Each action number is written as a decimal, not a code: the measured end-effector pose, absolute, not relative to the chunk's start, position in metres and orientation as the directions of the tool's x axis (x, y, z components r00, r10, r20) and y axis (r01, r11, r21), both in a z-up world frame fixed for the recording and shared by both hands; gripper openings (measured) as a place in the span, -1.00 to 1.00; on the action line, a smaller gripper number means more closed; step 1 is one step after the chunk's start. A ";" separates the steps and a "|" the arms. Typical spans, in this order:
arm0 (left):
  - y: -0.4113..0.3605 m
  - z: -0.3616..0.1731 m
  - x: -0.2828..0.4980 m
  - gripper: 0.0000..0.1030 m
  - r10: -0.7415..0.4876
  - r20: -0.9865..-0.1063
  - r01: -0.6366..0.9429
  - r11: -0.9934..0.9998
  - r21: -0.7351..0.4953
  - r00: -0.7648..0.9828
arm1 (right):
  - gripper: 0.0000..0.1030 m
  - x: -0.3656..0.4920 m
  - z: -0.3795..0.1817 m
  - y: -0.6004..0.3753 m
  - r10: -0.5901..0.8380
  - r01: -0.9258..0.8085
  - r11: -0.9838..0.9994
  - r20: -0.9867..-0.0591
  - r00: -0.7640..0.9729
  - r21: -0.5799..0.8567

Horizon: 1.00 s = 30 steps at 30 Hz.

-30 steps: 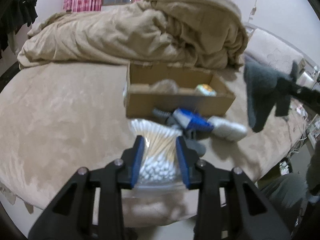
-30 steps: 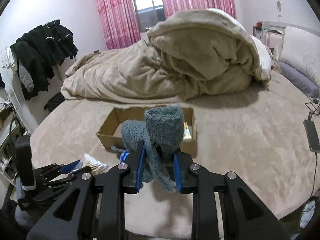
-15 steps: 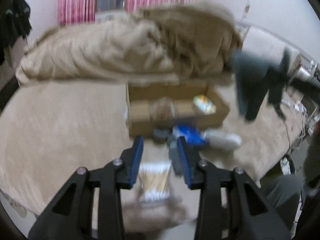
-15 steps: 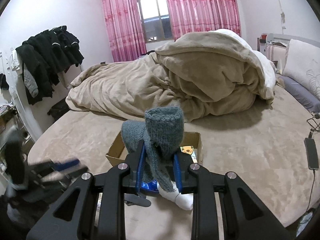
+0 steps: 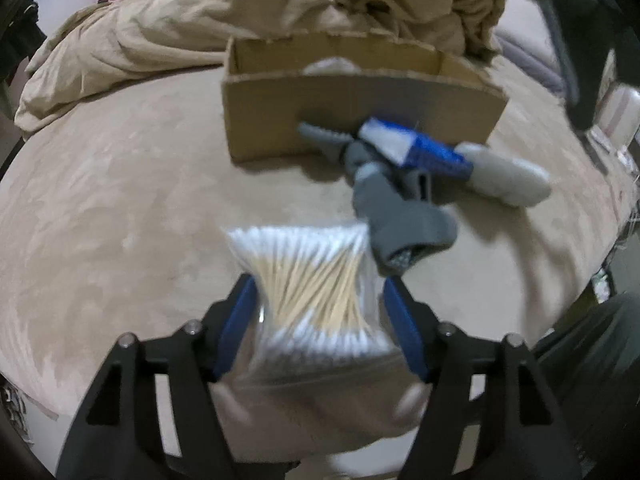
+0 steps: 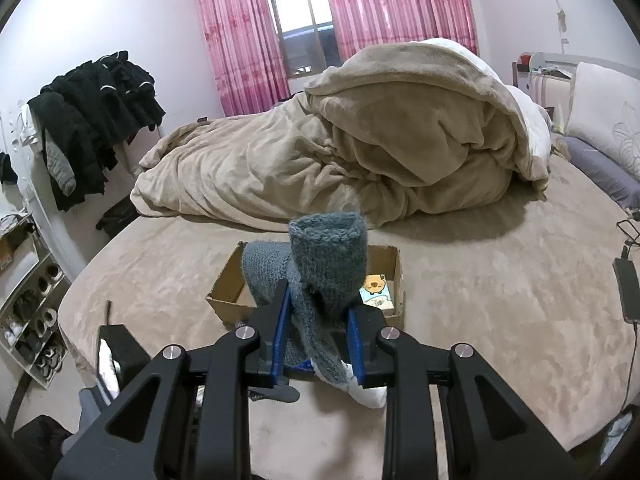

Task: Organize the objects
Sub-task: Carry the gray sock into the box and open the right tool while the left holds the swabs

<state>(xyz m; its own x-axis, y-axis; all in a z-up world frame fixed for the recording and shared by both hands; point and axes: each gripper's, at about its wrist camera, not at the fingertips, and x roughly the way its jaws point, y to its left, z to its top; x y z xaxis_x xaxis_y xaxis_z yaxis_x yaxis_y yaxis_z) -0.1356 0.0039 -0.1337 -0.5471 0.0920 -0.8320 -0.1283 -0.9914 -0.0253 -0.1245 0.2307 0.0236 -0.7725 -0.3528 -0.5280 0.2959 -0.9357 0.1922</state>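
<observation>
- The swab bag (image 5: 316, 292) lies on the bed (image 5: 120, 208), its sticks pointing toward the box (image 5: 352, 120).
- The left gripper (image 5: 316, 300) has just been opening, its jaws either side of the bag.
- The right gripper (image 6: 318, 320) squeezes a grey sock (image 6: 328, 264).

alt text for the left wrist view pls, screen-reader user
The open left gripper straddles a clear bag of cotton swabs lying on a tan bed. Beyond it, grey pliers, a blue pack and a white sock lie before a cardboard box.
</observation>
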 end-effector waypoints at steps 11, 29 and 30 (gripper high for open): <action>-0.009 -0.070 -0.115 -0.15 0.157 -0.743 -0.127 -0.987 -0.098 -0.651 | -0.47 -0.118 0.034 0.231 -0.371 0.312 -0.929 -0.501 -0.782 0.202; -0.039 0.013 -0.190 -0.14 0.198 -0.575 -0.153 -0.980 -0.125 -0.794 | -0.47 -0.192 0.033 0.209 -0.316 0.283 -0.948 -0.513 -0.798 0.144; -0.037 0.007 -0.197 -0.14 0.195 -0.585 -0.151 -0.981 -0.123 -0.787 | -0.47 -0.201 0.027 0.207 -0.317 0.282 -0.948 -0.521 -0.792 0.148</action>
